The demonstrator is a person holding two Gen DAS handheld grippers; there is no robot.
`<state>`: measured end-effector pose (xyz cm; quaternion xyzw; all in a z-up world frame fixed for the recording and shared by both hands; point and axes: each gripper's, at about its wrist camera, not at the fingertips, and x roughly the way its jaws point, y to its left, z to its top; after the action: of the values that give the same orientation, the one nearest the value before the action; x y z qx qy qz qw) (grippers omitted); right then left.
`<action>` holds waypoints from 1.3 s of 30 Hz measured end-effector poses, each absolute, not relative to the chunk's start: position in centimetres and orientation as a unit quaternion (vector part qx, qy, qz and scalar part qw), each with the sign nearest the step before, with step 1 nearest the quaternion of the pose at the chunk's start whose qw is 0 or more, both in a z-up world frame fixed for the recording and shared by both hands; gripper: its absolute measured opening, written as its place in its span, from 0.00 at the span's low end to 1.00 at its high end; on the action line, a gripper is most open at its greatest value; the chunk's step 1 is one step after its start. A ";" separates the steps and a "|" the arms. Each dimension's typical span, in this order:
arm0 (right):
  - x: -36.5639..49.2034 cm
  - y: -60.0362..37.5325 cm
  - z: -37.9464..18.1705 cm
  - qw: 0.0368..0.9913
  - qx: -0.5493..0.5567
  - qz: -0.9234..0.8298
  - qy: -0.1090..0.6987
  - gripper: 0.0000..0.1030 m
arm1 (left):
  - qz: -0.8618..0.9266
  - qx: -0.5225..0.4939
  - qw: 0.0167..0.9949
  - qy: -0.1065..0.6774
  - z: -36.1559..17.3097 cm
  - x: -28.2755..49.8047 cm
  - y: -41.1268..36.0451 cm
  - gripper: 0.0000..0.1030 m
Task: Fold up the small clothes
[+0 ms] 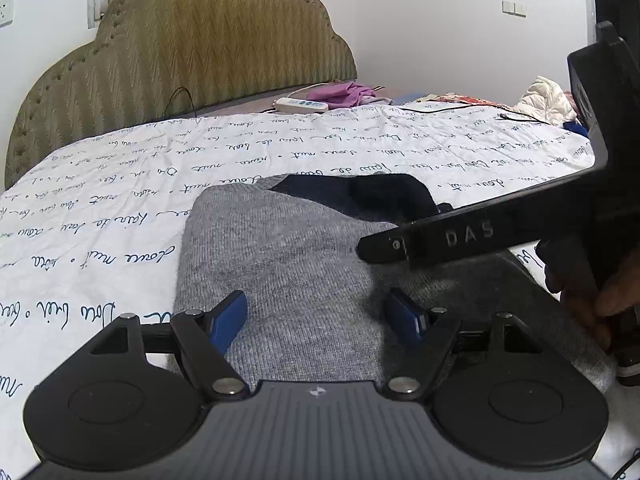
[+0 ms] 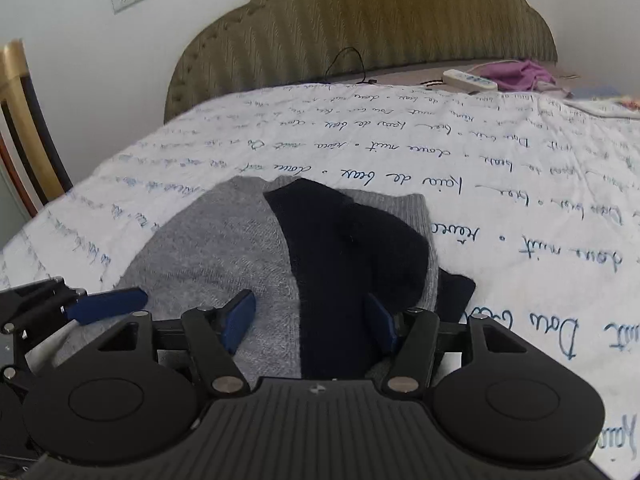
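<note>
White bedspread (image 1: pixel 280 152) printed with dark blue handwriting covers the bed and runs out of both views at the sides and bottom, so its edges are not seen. Behind it rises an olive headboard (image 1: pixel 192 48) with a scalloped outline, its top cut off in the right wrist view. On the spread lies the grey knitted garment (image 2: pixel 224 240), folded into a compact block; its near edge is hidden under the gripper bodies in both views. A dark navy piece (image 2: pixel 344 248) lies across its right part, and whether this belongs to the grey garment or is a separate item cannot be told. The right gripper (image 2: pixel 310 322) hovers low over both fabrics with its blue pads parted, nothing pinched between them. The left gripper (image 1: pixel 316 316) is likewise spread over the grey knit, its pads not pressing on cloth; whether the tips touch the fabric is unclear. A hand (image 1: pixel 608 300) shows only partly at the right edge of the left wrist view. Far back, a white power strip (image 1: pixel 300 105) and purple cloth (image 1: pixel 348 94) lie near the headboard.
</note>
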<state>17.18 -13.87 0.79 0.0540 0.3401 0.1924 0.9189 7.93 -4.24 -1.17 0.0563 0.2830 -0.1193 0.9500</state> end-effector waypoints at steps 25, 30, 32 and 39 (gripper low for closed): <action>6.0 -20.4 -1.1 0.803 0.342 0.263 0.410 0.17 | -0.149 -0.281 0.843 0.434 0.4 4.4 7.7 0.11; 6.5 -20.3 -3.4 0.798 0.328 0.254 0.437 0.20 | -0.148 -0.249 0.841 0.457 -1.8 4.7 7.8 0.14; 6.7 -20.6 -3.0 0.793 0.346 0.251 0.433 0.39 | -0.162 -0.245 0.848 0.442 -1.0 4.4 7.8 0.25; 10.4 -24.8 1.2 0.830 0.377 0.204 0.357 0.80 | -0.155 -0.214 0.903 0.339 4.8 7.2 9.2 0.84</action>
<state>10.39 -24.76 1.18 0.3771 0.3573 0.2039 0.8298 7.23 9.24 4.83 -0.2143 0.3389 -0.1546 0.9030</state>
